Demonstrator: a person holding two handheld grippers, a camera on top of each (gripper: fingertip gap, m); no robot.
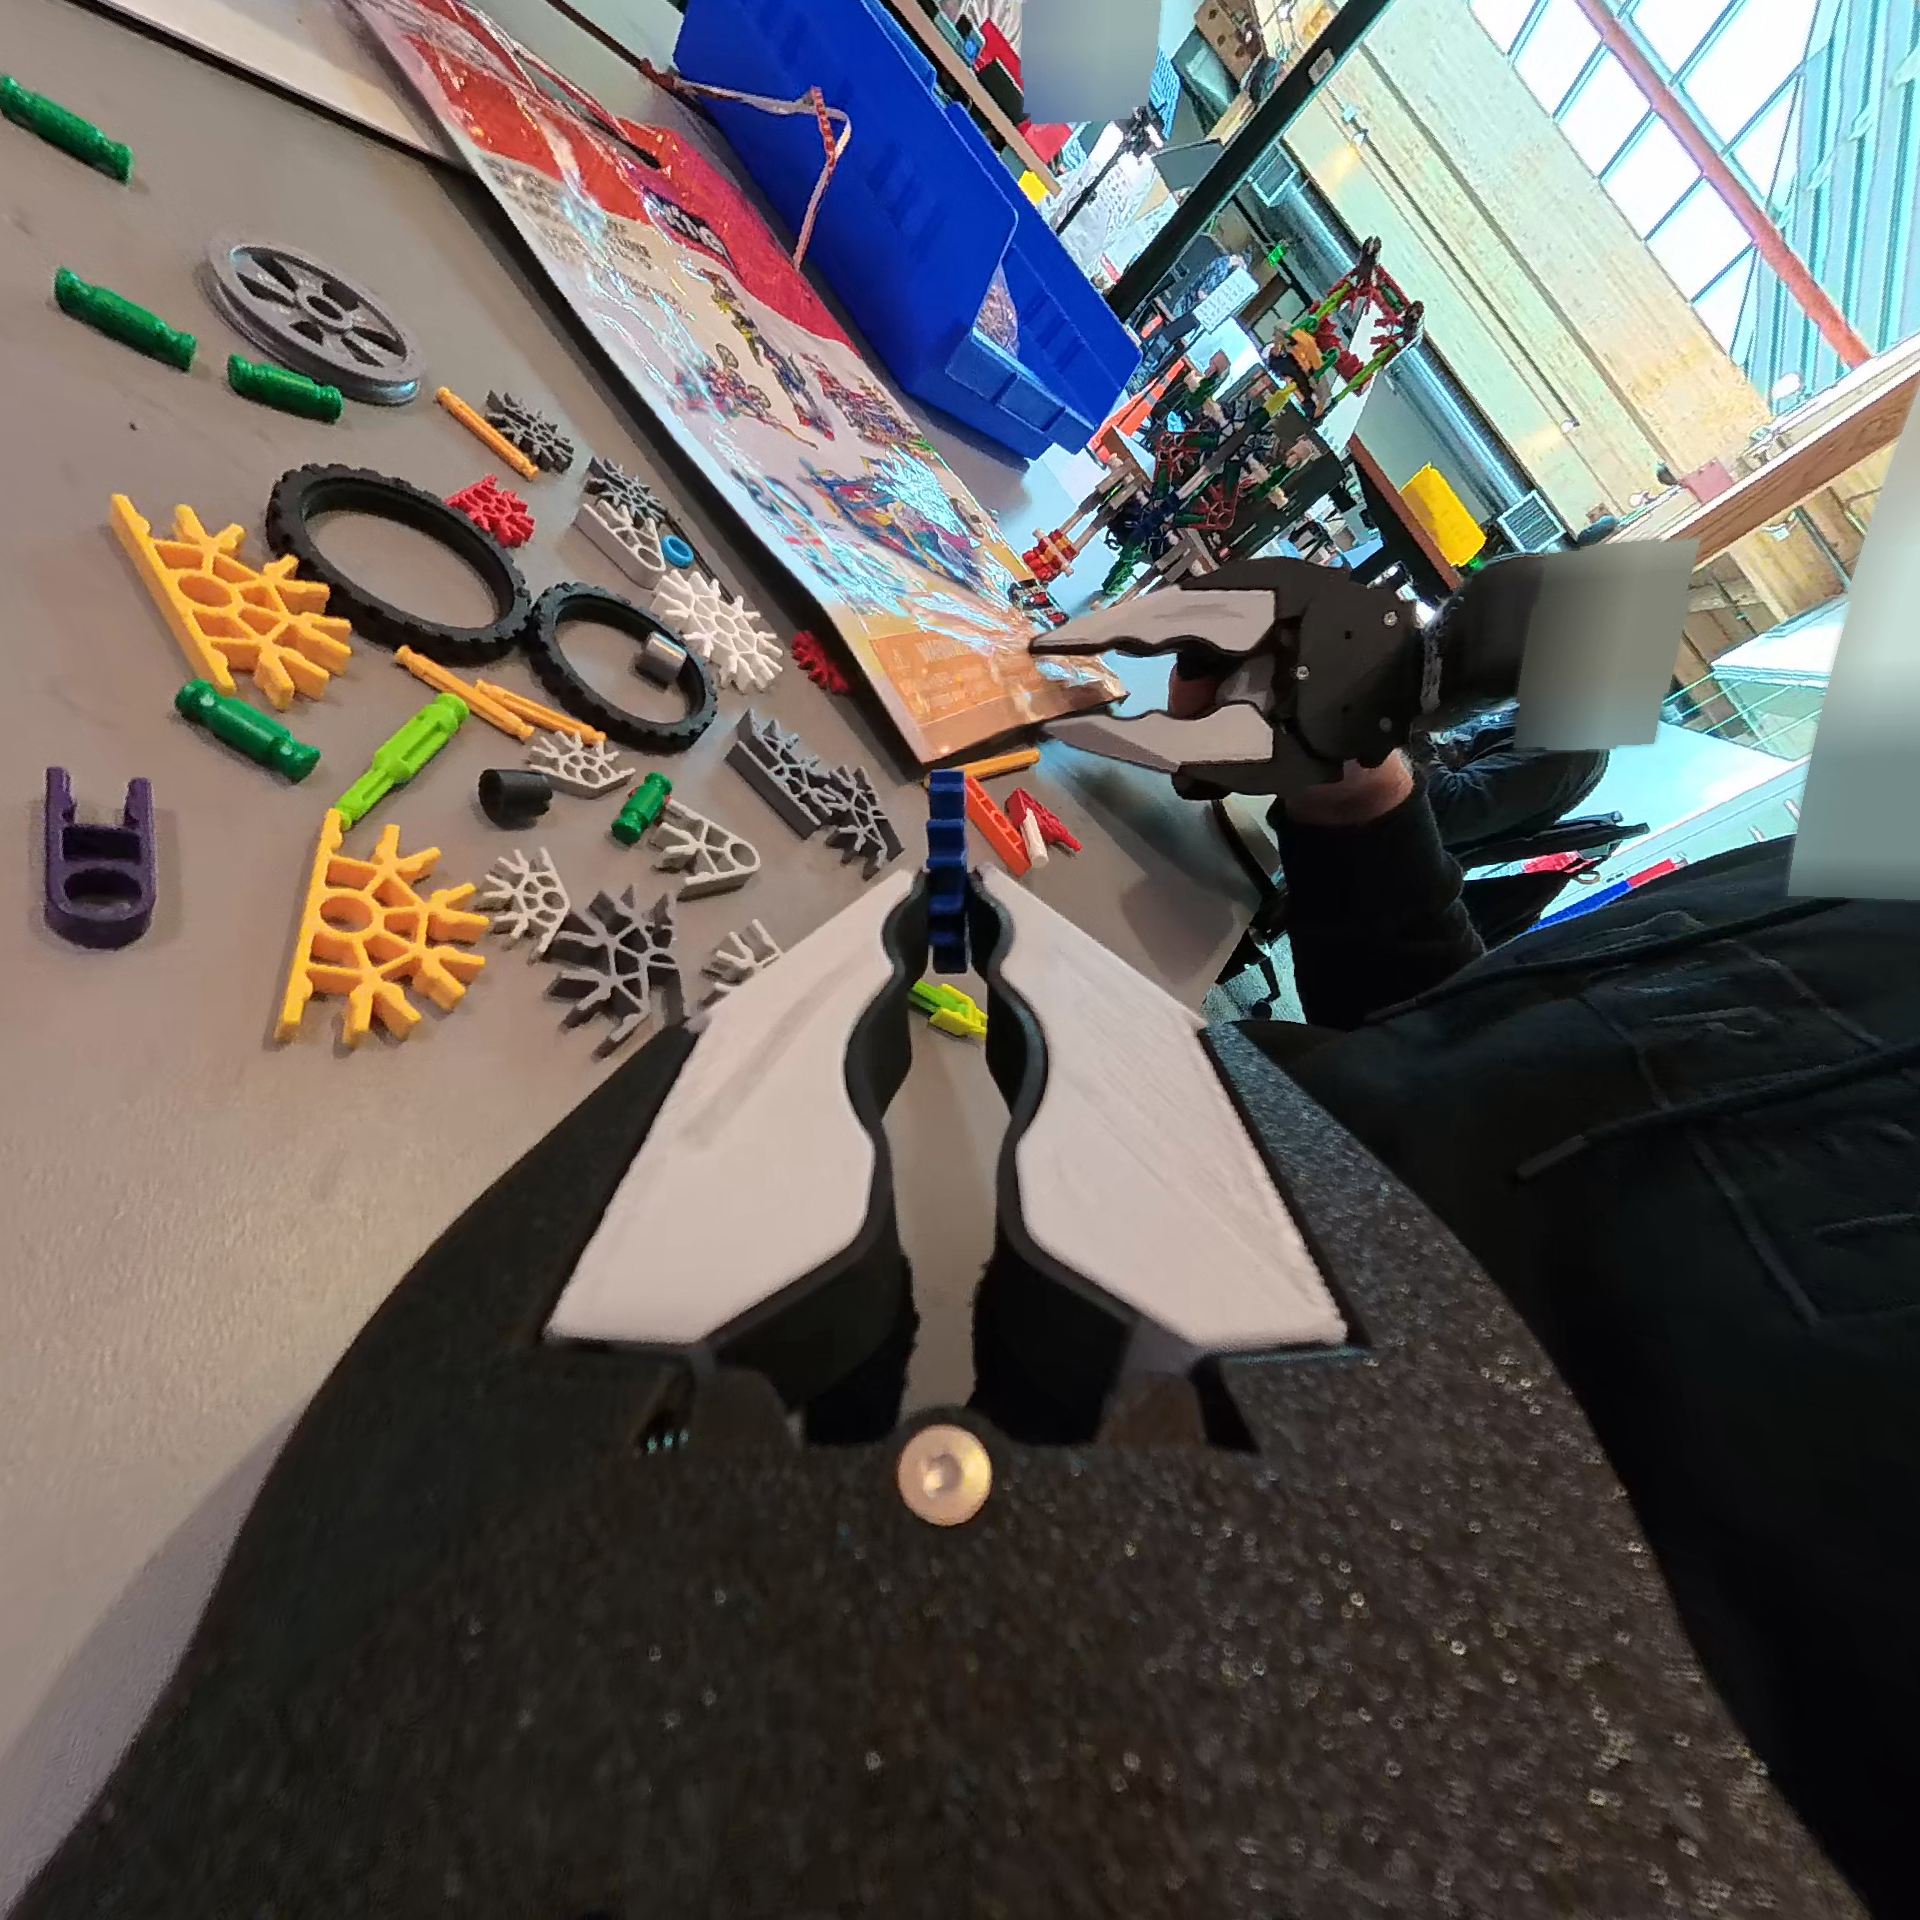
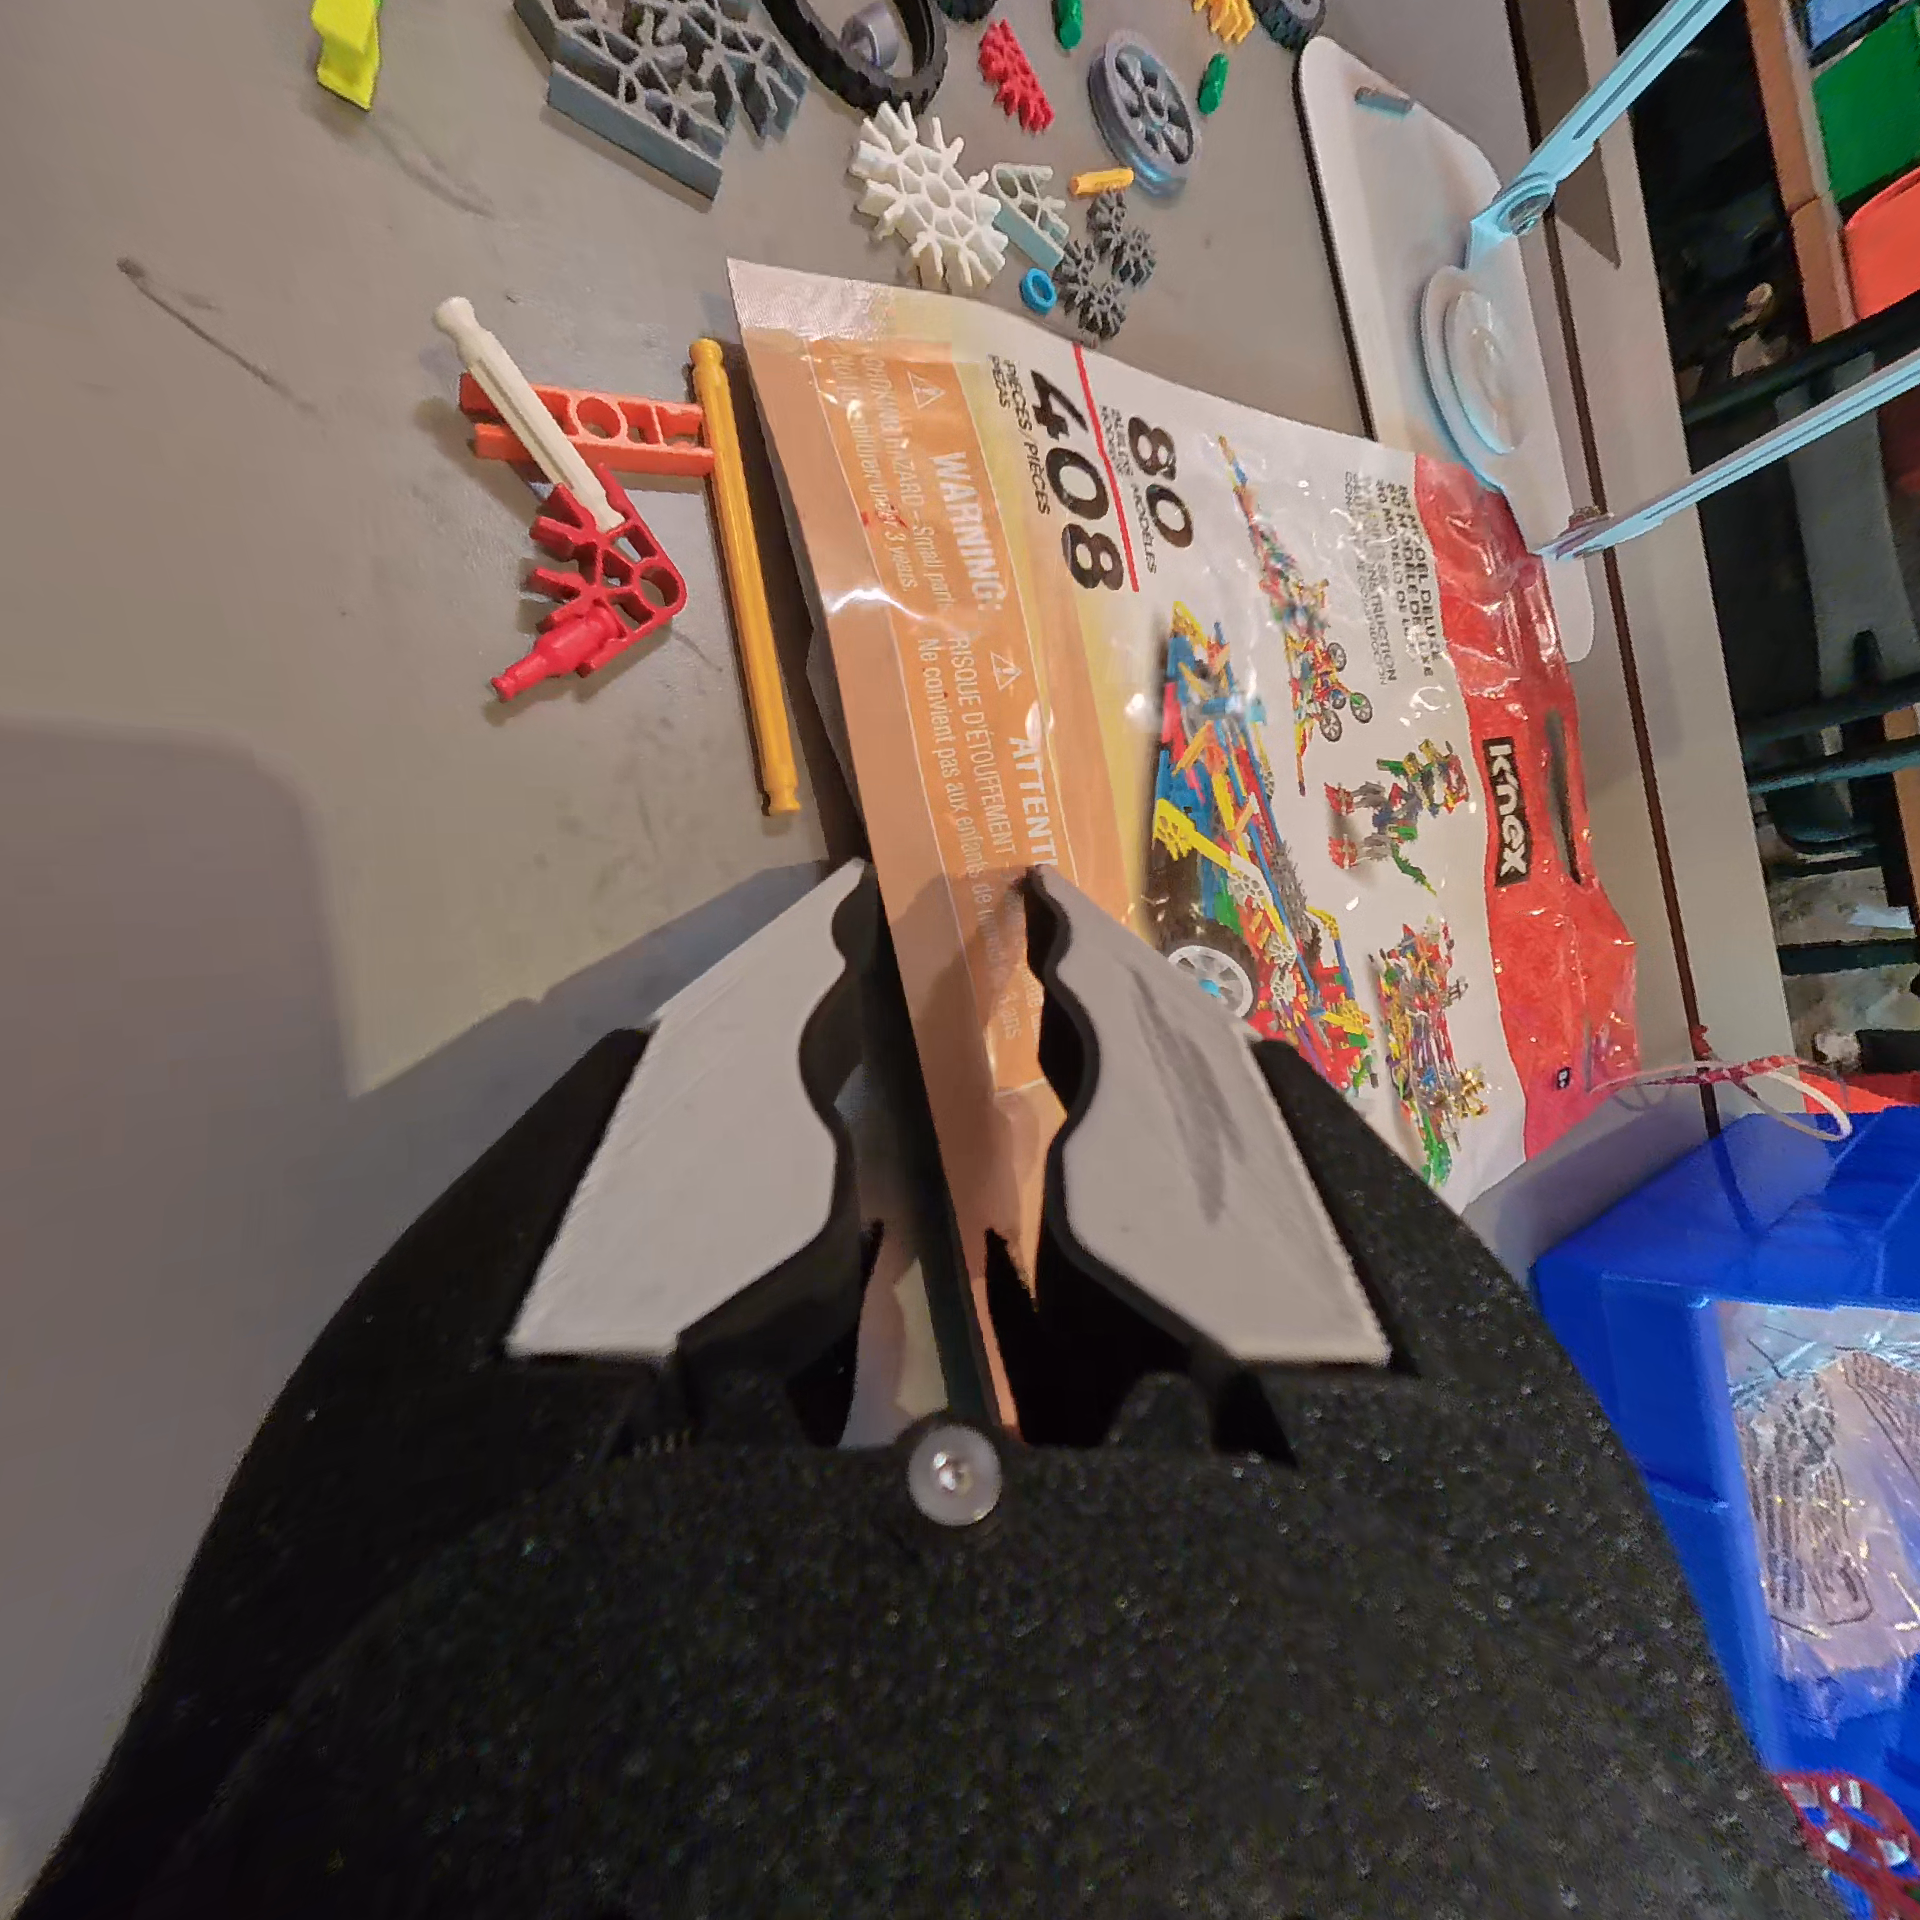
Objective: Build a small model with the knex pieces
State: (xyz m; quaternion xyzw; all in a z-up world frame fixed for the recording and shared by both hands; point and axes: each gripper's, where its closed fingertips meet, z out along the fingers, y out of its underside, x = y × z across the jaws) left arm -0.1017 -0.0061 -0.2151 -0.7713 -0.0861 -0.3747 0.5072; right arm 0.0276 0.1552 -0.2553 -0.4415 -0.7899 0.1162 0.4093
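My left gripper (image 1: 948, 883) is shut on a small blue toothed connector (image 1: 948, 831), which stands upright between its fingertips just above the grey table (image 1: 156, 1195). My right gripper (image 2: 948, 878) is closed on the bottom corner of a printed plastic toy bag (image 2: 1299, 644). That corner is lifted a little off the table. The same gripper also shows in the left wrist view (image 1: 1044, 686), held by a hand at the bag's corner (image 1: 987, 686). Next to the bag lie a yellow rod (image 2: 743, 582) and a red connector with a white rod (image 2: 613, 571).
Loose building pieces cover the table: yellow fan connectors (image 1: 239, 603), black tyres (image 1: 400, 561), a grey wheel (image 1: 312, 317), green rods (image 1: 125, 317), a purple clip (image 1: 99, 862), grey connectors (image 1: 821, 790). A blue bin (image 1: 914, 208) stands behind the bag. A white tray (image 2: 1434, 312) lies at the back. My right gripper is the nearer one to the yellow rod (image 2: 743, 582): about 6 centimetres, against 15 centimetres.
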